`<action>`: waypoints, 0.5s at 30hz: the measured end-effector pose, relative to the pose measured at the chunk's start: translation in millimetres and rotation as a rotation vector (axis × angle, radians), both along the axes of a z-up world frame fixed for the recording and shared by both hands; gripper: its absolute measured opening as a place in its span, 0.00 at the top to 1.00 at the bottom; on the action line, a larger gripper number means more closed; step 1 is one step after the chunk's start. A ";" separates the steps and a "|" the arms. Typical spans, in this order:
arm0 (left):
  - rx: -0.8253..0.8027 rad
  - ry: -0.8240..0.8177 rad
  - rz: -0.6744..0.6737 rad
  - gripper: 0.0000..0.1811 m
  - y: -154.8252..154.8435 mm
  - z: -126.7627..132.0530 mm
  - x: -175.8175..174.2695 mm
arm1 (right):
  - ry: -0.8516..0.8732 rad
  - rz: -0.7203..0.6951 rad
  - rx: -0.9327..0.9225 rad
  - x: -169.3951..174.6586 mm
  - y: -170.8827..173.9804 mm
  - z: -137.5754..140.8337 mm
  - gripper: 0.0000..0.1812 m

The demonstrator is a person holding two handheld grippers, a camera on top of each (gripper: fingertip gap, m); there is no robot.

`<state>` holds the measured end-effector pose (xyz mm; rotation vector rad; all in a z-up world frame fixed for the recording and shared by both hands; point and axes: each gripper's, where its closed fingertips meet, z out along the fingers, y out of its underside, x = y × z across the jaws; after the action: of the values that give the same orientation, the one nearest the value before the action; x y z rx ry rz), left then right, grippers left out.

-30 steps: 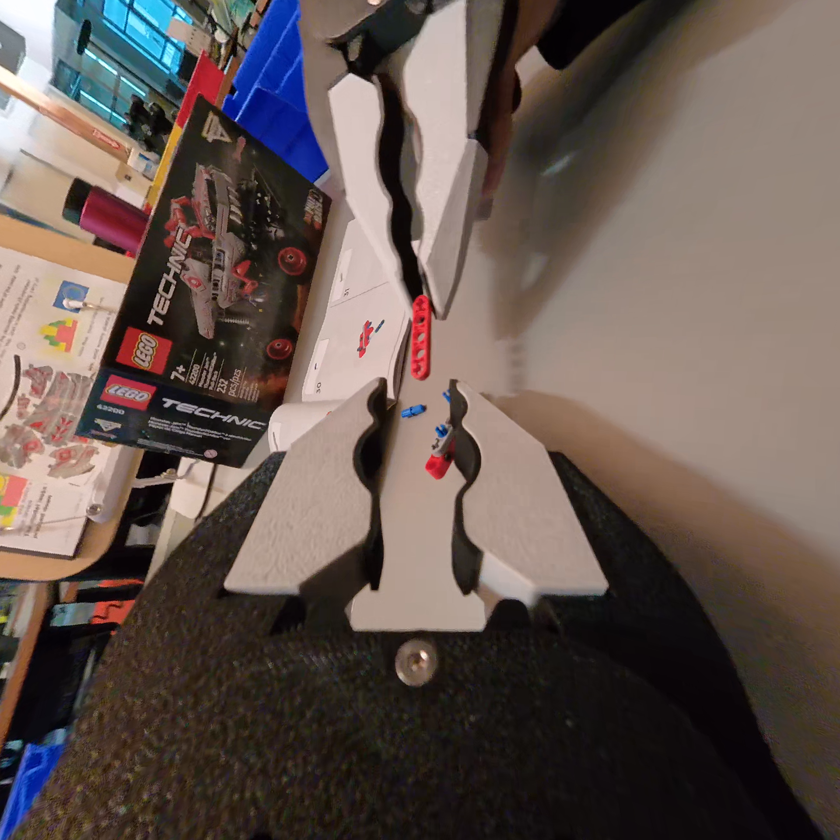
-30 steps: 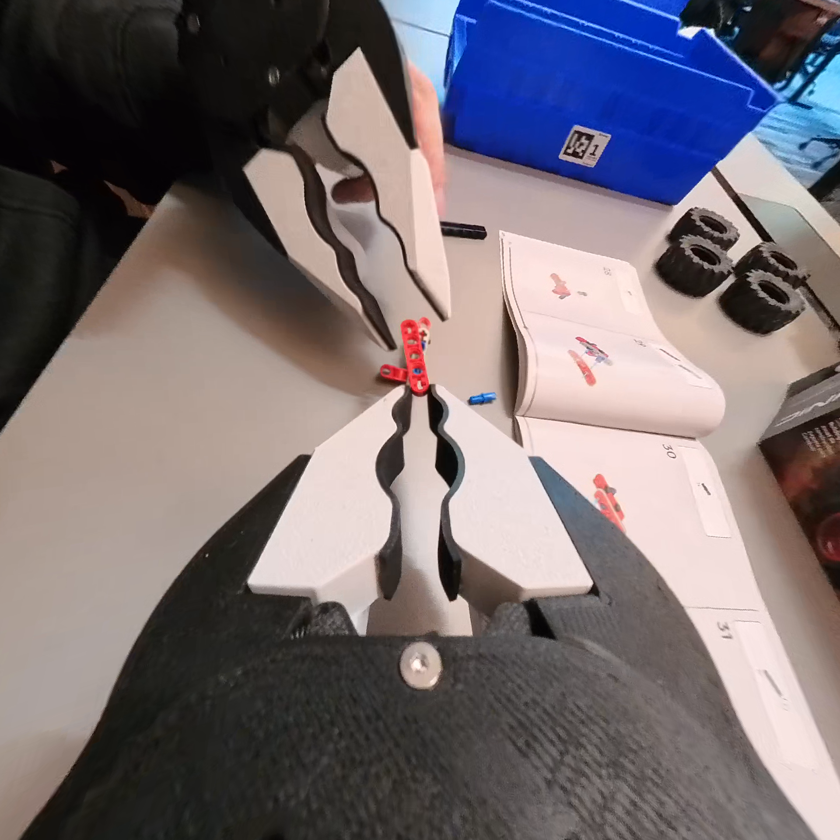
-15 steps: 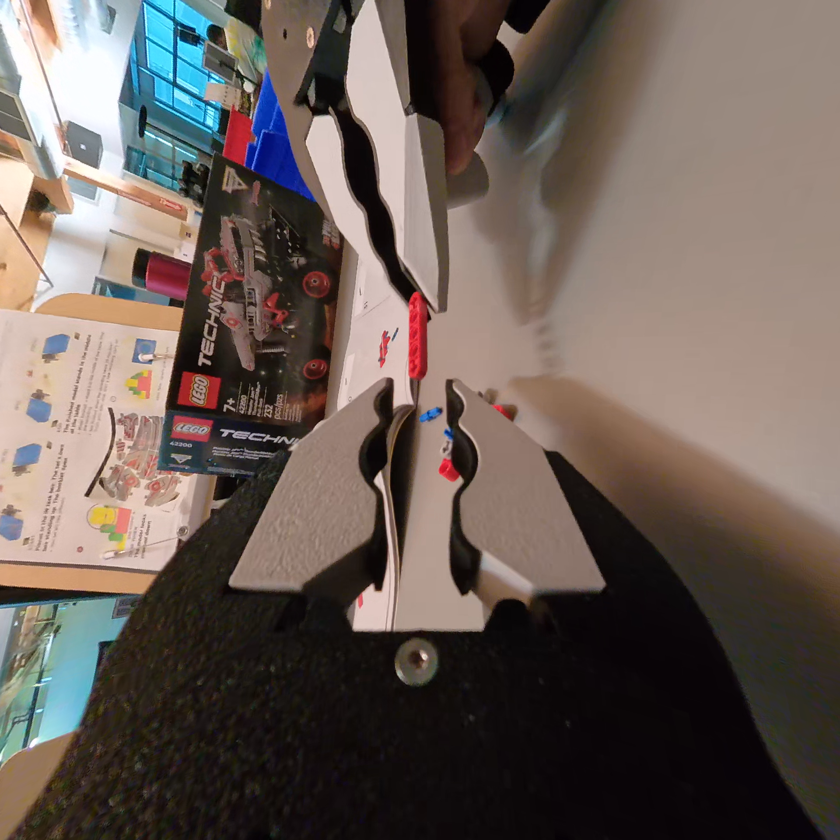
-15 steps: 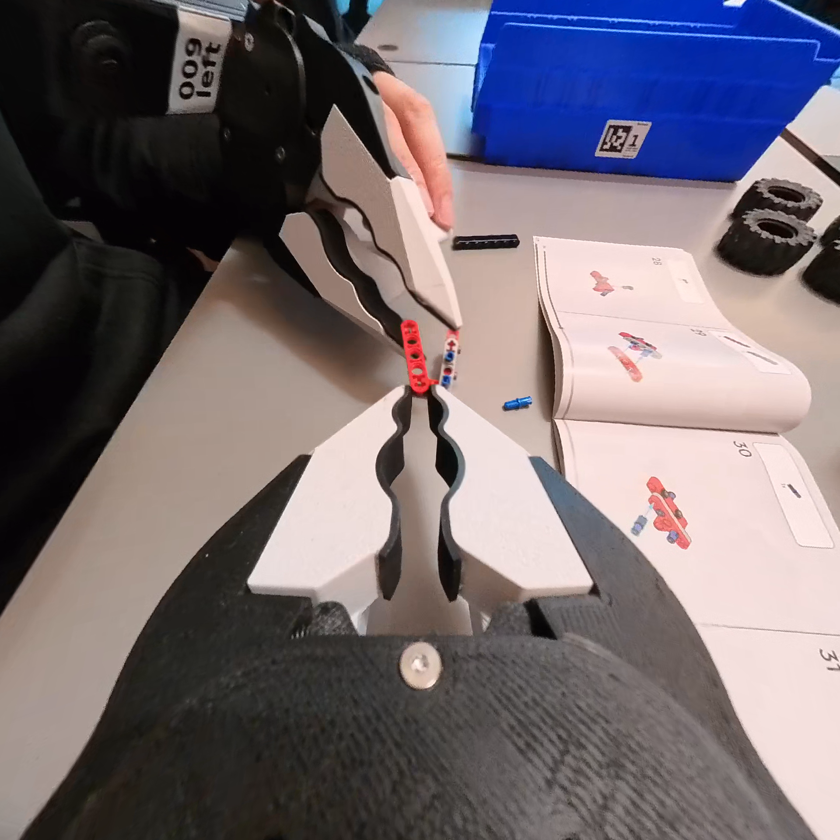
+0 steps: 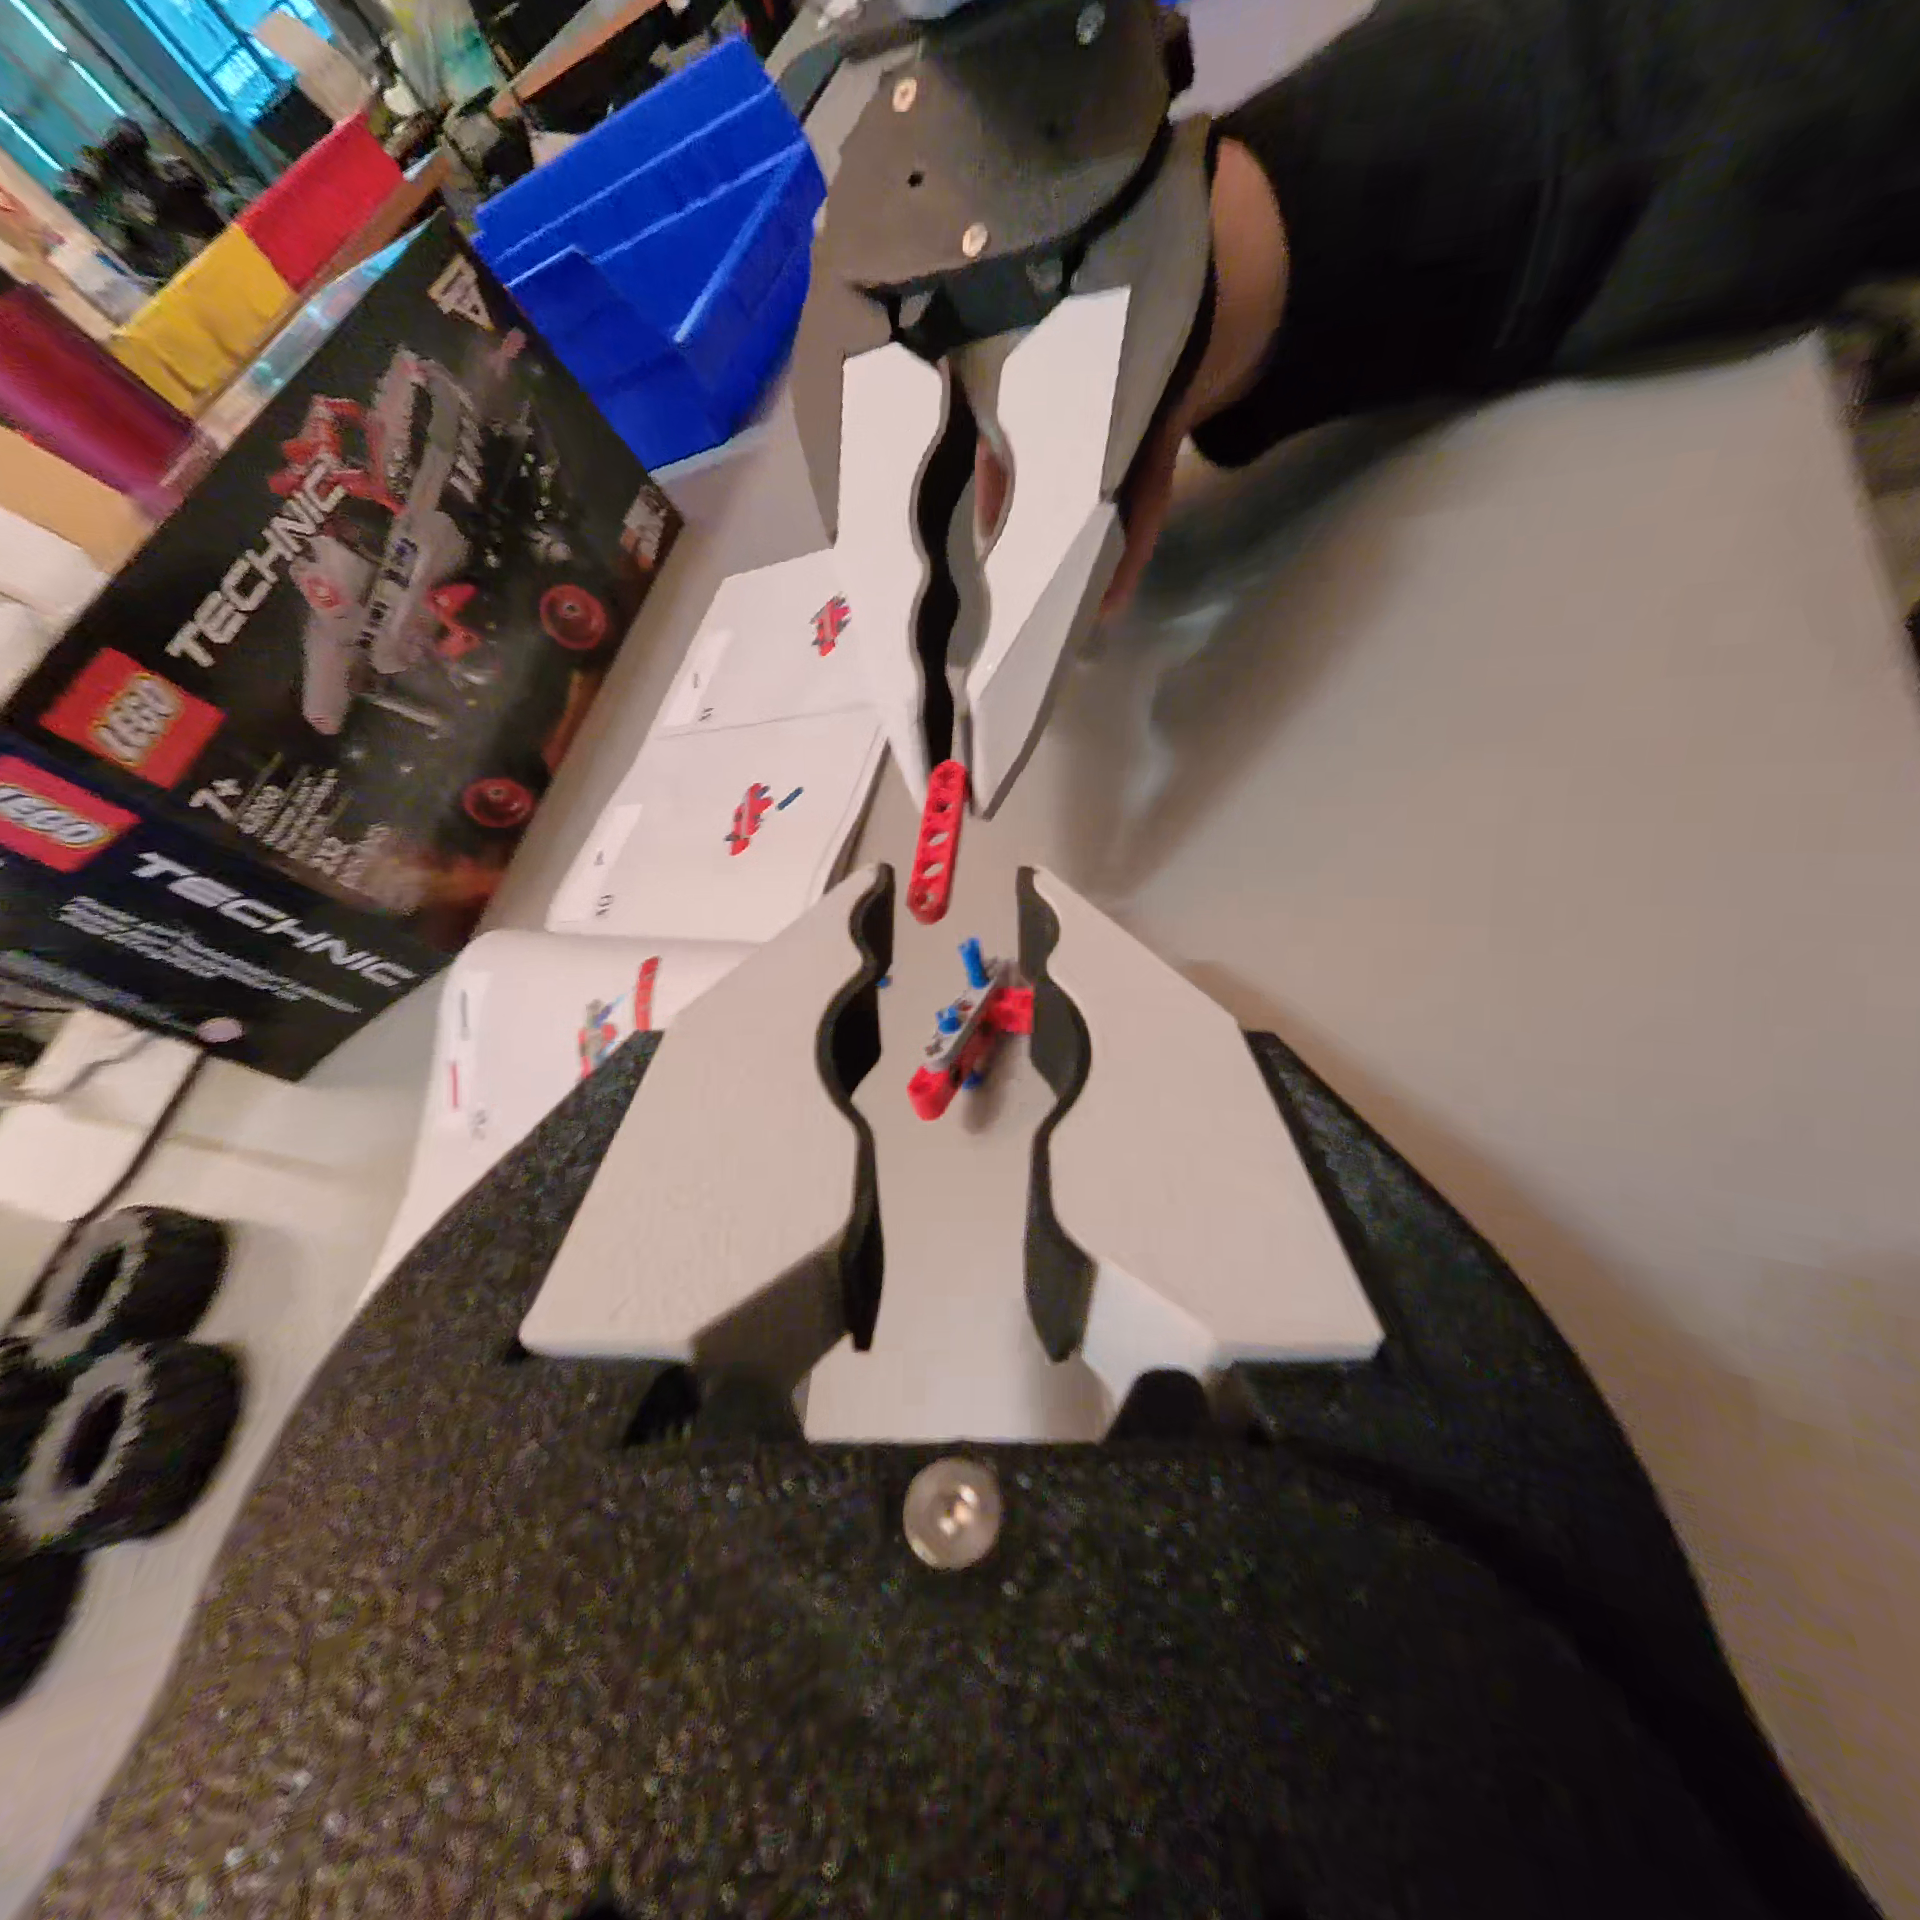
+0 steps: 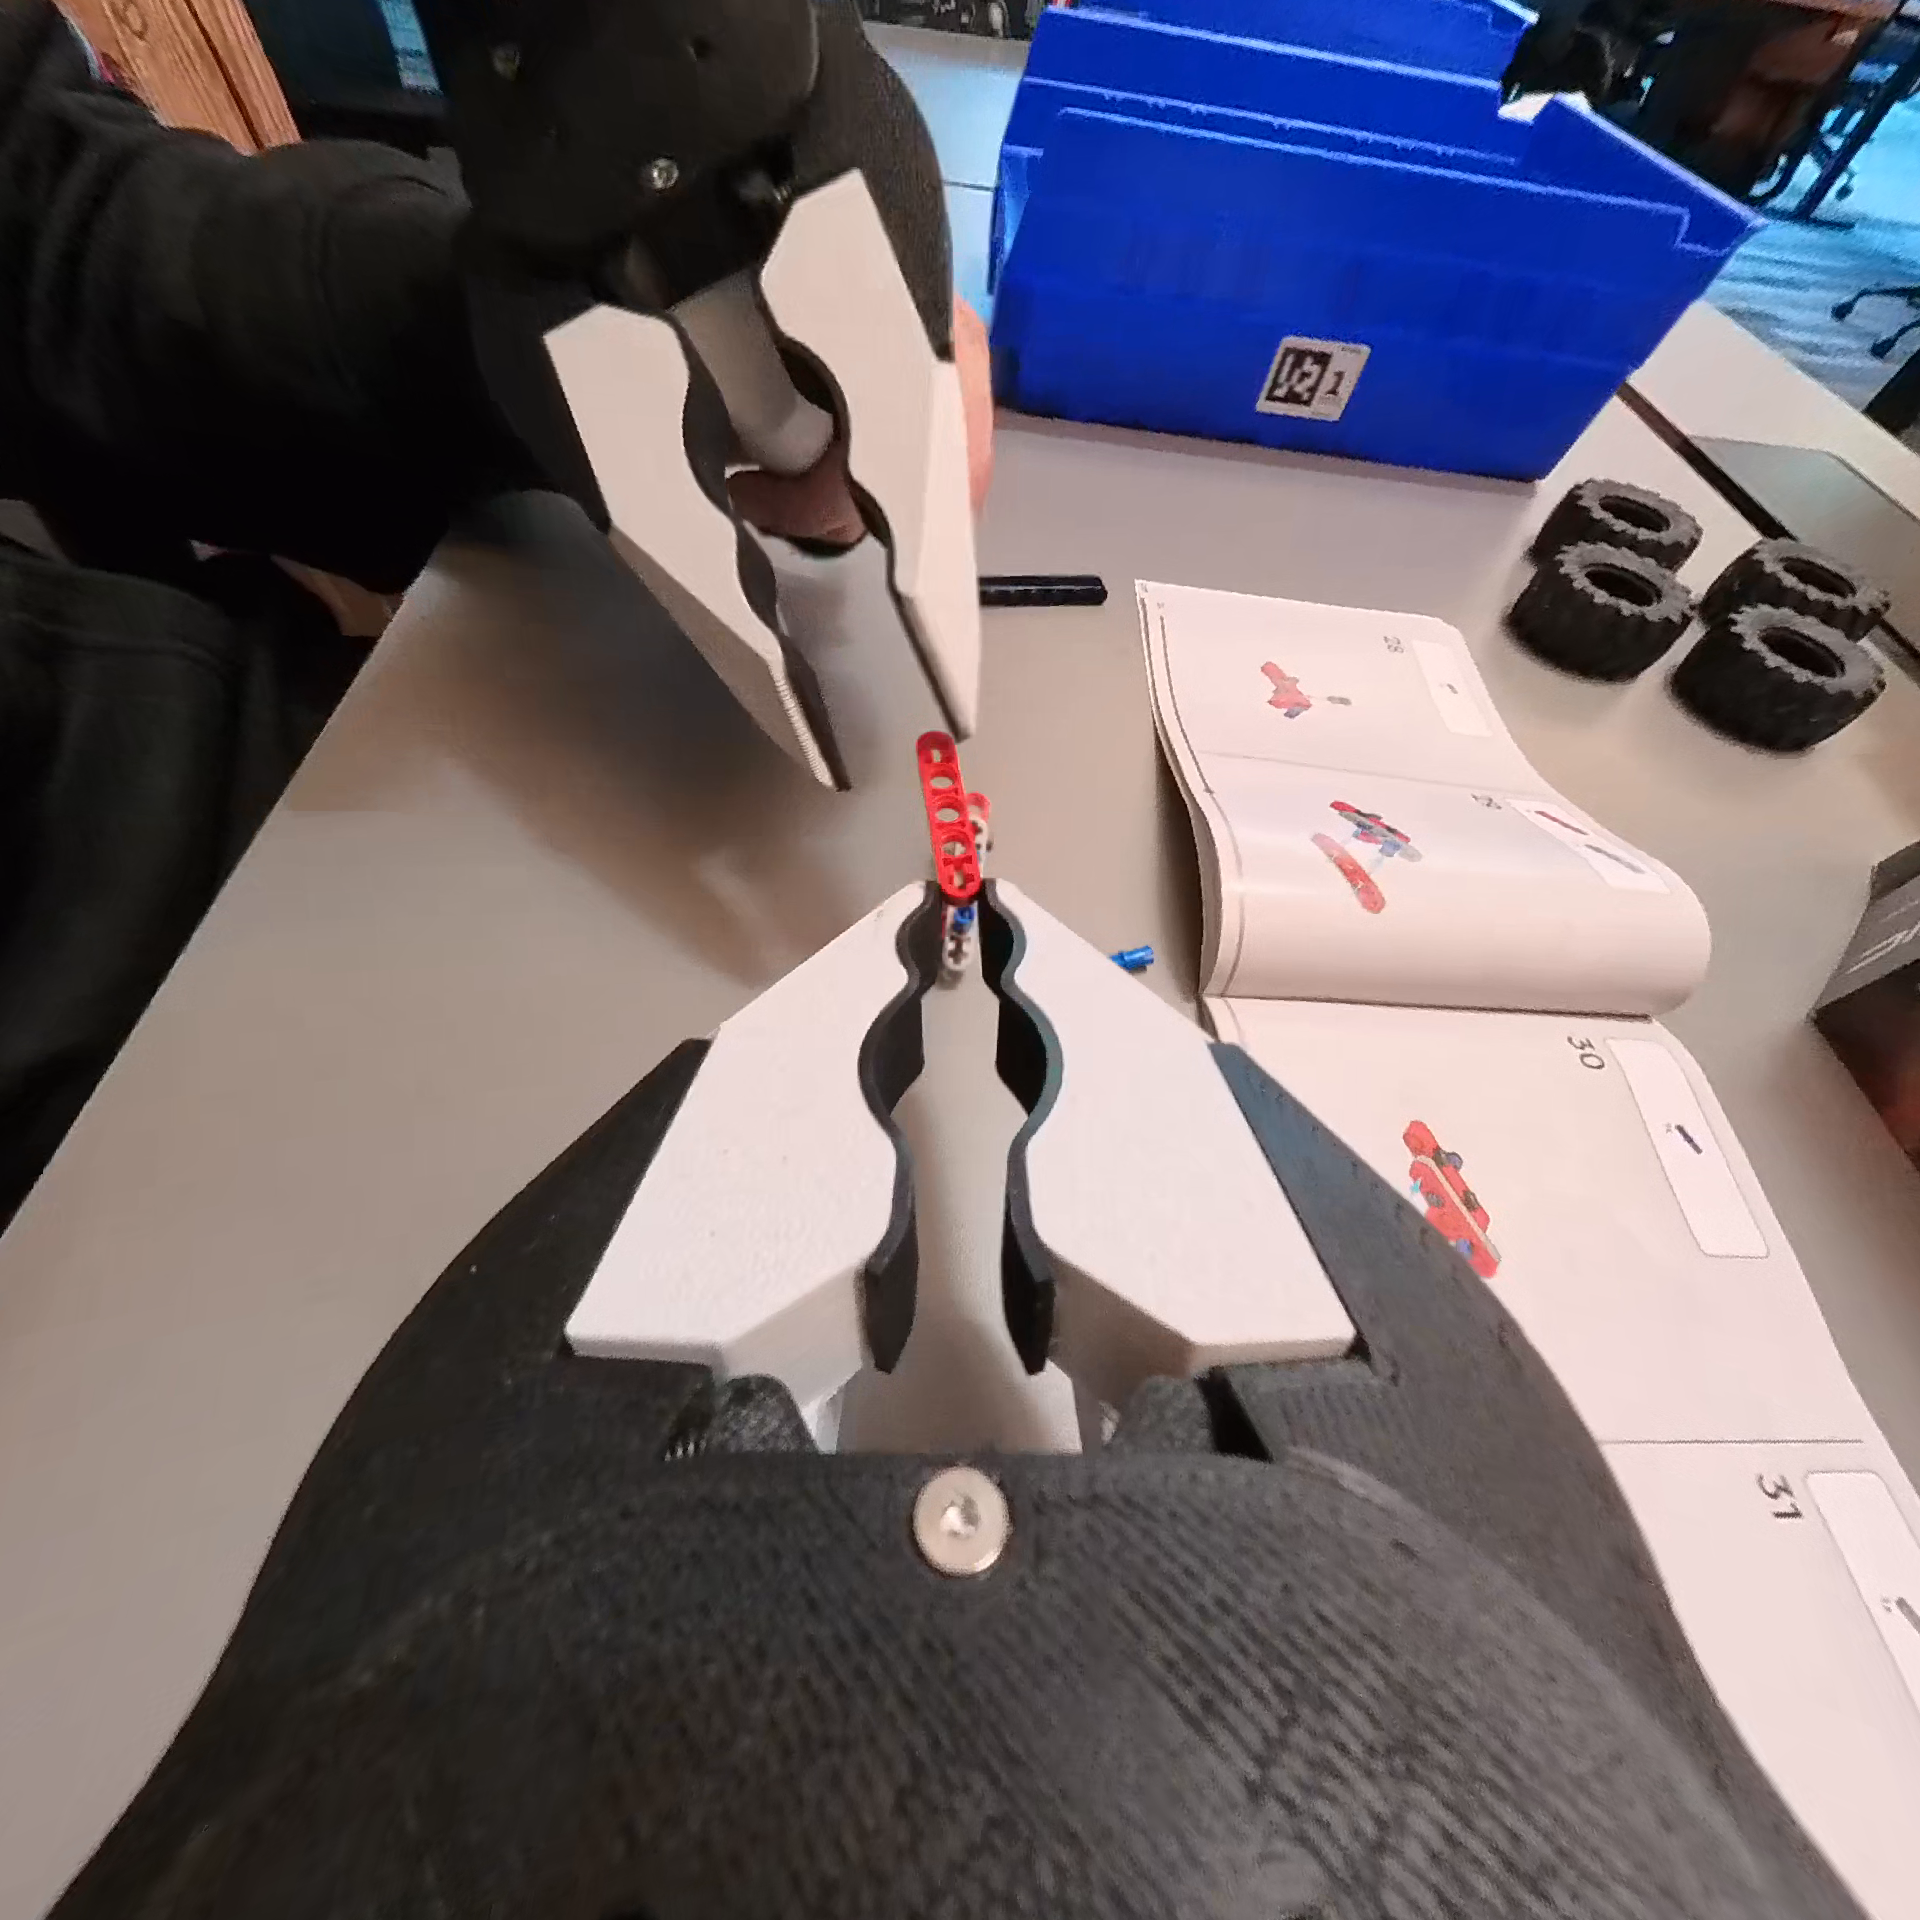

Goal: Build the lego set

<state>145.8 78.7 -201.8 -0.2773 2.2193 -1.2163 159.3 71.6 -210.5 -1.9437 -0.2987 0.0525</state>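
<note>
Your right gripper (image 6: 958, 896) pinches the red beam (image 6: 948, 816); left gripper (image 5: 954, 883) gapes empty over the small assembly (image 5: 971, 1029). Align holes squarely before pressing.

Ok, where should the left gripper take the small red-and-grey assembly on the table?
Pinch the small assembly across its long sides at mid-length, from above with the left gripper: it lies flat, and blue pins jut from its far end.

R gripper (image 6: 958, 902) fingers pinch red beam (image 6: 948, 816) upright; L gripper (image 6: 899, 753), fingers apart, hovers just beyond over counter (image 6: 468, 935).
</note>
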 end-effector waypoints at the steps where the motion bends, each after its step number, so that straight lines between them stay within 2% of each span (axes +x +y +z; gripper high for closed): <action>1: -0.019 0.006 -0.001 0.91 -1.6 1.6 -0.3 | -0.008 -0.002 0.010 -0.1 0.5 1.8 0.98; 5: -0.044 0.009 0.013 0.97 -3.3 1.9 2.0 | -0.057 0.002 0.041 -1.1 1.0 7.2 0.98; 15: -0.065 0.019 0.032 0.92 -2.9 -0.7 5.0 | -0.132 0.008 0.051 -1.3 0.5 8.6 0.98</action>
<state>150.9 75.8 -202.6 -0.3498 2.1862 -1.2751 157.9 72.1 -201.9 -1.8984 -0.3912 -0.0777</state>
